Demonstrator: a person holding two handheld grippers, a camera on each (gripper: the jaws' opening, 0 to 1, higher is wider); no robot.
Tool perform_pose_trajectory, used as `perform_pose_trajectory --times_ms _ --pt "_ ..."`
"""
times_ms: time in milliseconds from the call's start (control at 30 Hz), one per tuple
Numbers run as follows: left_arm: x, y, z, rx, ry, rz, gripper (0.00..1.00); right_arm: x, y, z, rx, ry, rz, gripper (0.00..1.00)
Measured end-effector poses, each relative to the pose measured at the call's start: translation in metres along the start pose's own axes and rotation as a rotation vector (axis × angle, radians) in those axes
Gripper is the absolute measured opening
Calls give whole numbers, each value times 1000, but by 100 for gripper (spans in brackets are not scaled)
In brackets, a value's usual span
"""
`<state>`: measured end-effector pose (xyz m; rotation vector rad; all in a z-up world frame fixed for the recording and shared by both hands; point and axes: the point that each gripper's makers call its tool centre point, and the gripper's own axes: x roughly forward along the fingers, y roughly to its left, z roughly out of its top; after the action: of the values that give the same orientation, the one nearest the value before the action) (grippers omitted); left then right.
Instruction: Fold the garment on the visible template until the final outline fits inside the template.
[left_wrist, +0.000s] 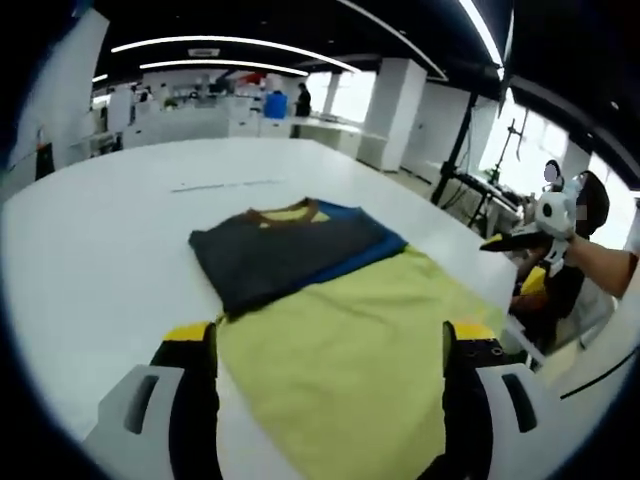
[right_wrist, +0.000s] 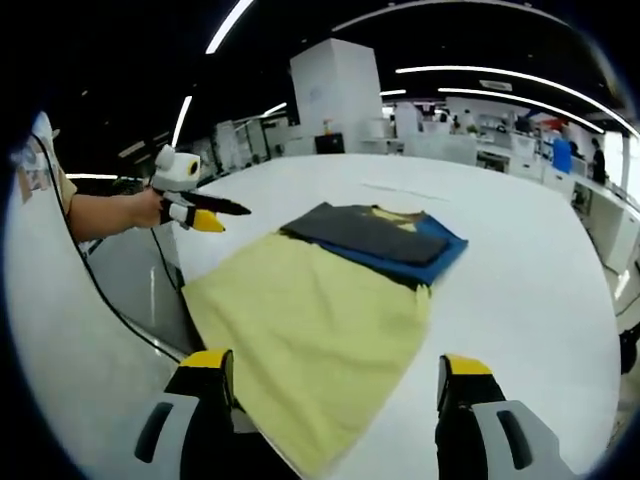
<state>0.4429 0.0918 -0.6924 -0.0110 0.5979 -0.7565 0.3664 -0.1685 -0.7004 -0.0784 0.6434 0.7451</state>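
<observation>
Garment (left_wrist: 340, 320) half folded on a white table (left_wrist: 100, 250), both grippers held back from the cloth.

The yellow body lies flat toward the near edge, while the far end is already doubled over into a dark grey and blue panel (right_wrist: 375, 238) by the collar; no template outline can be made out under it. The left gripper (left_wrist: 330, 350) and the right gripper (right_wrist: 330, 385) each stand with jaws spread and nothing between them. The job looks mid-way: the long yellow tail probably has to be pinched at its near corners and carried up over the folded part. Around the table, an open office with ceiling light strips (left_wrist: 230, 42), white columns (right_wrist: 338, 90) and distant desks.
</observation>
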Motion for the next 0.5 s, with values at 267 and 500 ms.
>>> perform_pose_trajectory --times_ms 267,500 --pt "-9 -3 -24 6 20 -1 89 3 1 -11 11 15 1 82" --pt "-21 -5 -36 7 9 -10 88 2 1 -16 19 15 -2 82"
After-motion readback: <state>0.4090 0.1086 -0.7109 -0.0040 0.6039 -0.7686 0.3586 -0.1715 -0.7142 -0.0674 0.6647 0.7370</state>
